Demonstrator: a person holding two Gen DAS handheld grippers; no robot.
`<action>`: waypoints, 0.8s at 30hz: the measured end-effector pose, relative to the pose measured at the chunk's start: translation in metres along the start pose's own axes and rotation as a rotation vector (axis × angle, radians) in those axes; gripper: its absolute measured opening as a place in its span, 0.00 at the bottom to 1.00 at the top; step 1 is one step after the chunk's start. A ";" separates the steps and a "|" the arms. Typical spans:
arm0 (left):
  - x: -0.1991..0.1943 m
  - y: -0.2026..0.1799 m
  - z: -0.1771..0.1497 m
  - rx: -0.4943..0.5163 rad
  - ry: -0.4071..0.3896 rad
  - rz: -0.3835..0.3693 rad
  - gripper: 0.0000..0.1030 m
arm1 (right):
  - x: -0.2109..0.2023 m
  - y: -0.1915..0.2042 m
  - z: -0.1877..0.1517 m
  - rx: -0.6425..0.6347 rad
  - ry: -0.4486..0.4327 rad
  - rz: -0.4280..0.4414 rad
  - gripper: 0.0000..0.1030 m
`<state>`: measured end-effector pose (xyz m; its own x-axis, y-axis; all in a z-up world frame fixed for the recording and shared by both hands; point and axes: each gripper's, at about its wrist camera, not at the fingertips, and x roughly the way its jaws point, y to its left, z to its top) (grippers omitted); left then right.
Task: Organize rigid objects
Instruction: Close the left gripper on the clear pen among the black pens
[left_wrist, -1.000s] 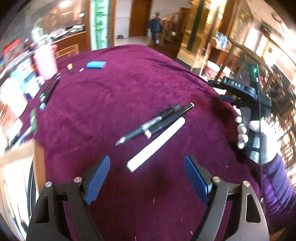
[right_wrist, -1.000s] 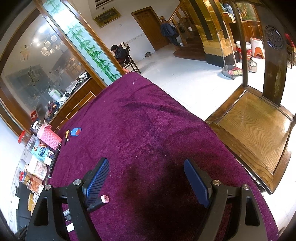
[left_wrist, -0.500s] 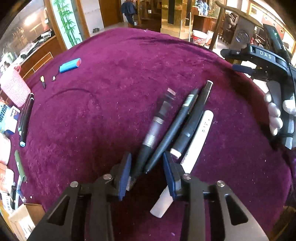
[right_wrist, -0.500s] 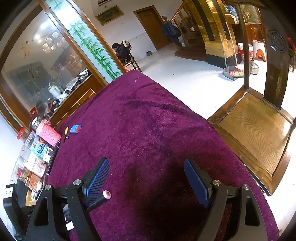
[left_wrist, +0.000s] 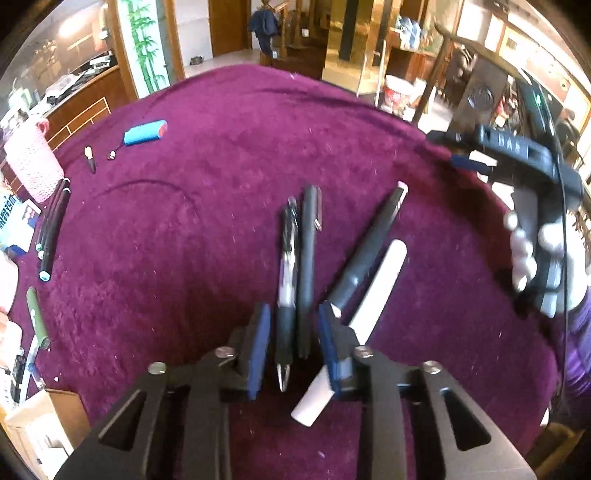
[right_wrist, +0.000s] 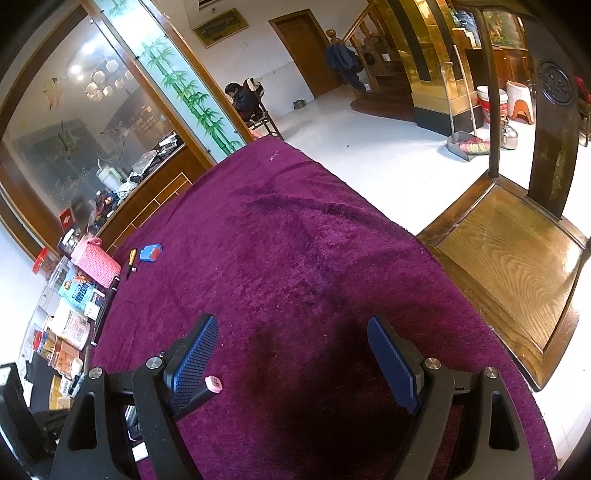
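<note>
In the left wrist view, the left gripper (left_wrist: 291, 332) sits at the bottom centre with its blue-padded fingers (left_wrist: 260, 343) drawn narrow around two pens lying side by side on the purple plush tabletop (left_wrist: 184, 240): a clear-barrelled ballpoint pen with a black grip (left_wrist: 286, 295) and a plain matte black pen (left_wrist: 308, 266). The pads look pressed against them. Just right of the fingers, a thick black marker with a pale end (left_wrist: 373, 251) and a white cylindrical stick (left_wrist: 373, 295) lie slanted, the stick passing under the right finger. Farther off, in the upper left, rests a blue battery pack (left_wrist: 144, 132). In the right wrist view, the right gripper (right_wrist: 291, 354) hangs over bare cloth, its fingers spread wide, holding nothing.
</note>
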<state>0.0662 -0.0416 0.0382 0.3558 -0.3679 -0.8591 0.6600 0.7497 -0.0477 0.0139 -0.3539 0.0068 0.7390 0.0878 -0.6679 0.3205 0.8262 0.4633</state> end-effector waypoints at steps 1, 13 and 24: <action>0.001 0.000 0.002 -0.002 -0.003 0.001 0.32 | 0.000 0.000 0.000 -0.001 0.001 0.001 0.84; 0.025 0.004 0.008 -0.018 0.022 -0.043 0.25 | 0.007 0.007 -0.003 -0.029 0.031 -0.002 0.84; 0.023 0.017 0.010 -0.067 0.007 0.000 0.28 | 0.010 0.011 -0.005 -0.045 0.043 -0.001 0.84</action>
<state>0.0917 -0.0429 0.0229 0.3513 -0.3638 -0.8627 0.6142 0.7850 -0.0810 0.0220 -0.3409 0.0024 0.7122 0.1106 -0.6932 0.2930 0.8506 0.4367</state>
